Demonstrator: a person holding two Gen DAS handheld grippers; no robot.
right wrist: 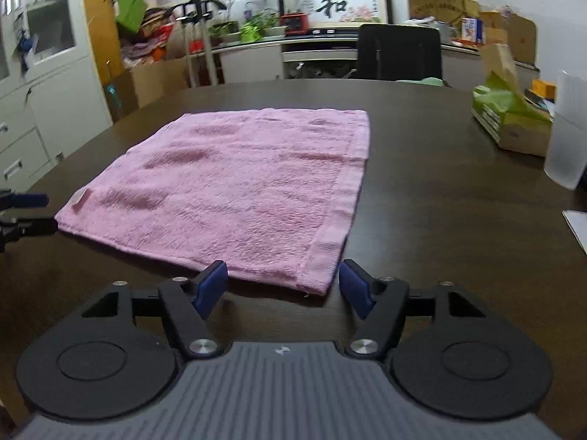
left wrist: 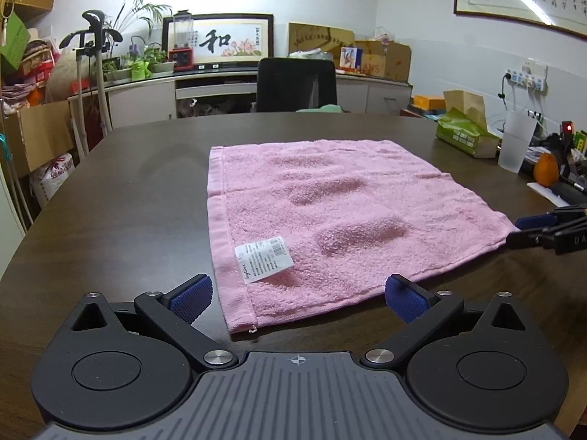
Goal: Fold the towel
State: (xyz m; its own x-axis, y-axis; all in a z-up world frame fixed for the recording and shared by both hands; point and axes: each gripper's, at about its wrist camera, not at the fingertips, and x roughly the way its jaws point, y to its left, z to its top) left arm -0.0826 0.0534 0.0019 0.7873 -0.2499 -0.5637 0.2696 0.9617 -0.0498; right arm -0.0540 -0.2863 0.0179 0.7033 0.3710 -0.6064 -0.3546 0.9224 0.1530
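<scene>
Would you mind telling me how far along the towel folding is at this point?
Done: the pink towel already looks doubled, with two layers showing at its near corner on the dark table. In hand: the left claw and right claw are each open around a near corner, gripping nothing. Left: closing on the corners and making the next fold.

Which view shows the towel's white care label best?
The left wrist view: the care label lies flat near the pink towel's near-left corner, print visible. In the right wrist view it is only a small pale tab at the towel's left edge.
</scene>
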